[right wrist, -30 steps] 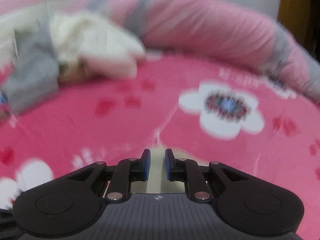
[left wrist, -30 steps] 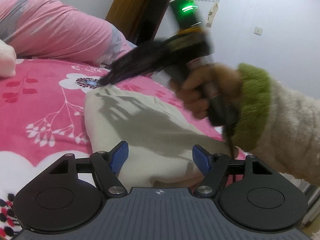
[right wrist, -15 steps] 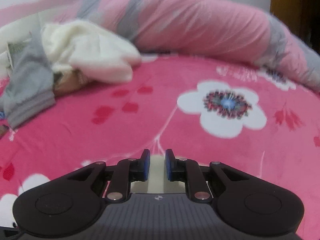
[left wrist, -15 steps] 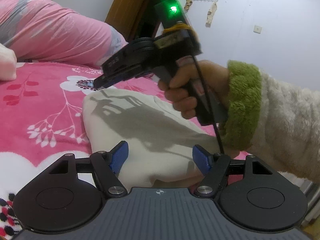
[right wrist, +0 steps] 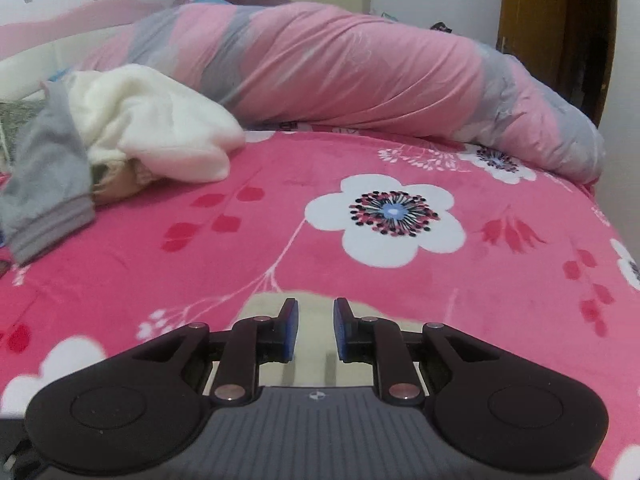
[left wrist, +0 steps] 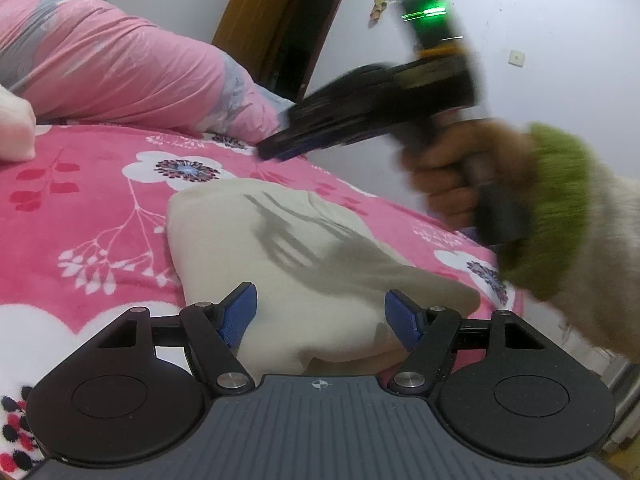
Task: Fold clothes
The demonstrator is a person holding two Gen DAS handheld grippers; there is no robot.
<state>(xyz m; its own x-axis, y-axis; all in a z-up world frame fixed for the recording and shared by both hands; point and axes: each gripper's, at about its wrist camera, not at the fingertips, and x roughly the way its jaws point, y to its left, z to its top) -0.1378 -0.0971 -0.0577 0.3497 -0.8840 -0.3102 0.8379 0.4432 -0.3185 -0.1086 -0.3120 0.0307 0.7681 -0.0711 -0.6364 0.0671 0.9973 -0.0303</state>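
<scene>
The cream cloth (left wrist: 304, 256) lies bunched on the bed (right wrist: 400, 272), left claw (left wrist: 320, 316) wide, right claw (right wrist: 316, 330) narrow and maybe empty, so flattening may follow.

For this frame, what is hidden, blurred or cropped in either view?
- Left wrist view: the right hand-held gripper is motion-blurred; its jaws can't be read here.
- Left wrist view: the cream garment has its near edge hidden behind the left hand-held gripper.
- Right wrist view: the clothes pile is cut off at the left edge.
</scene>
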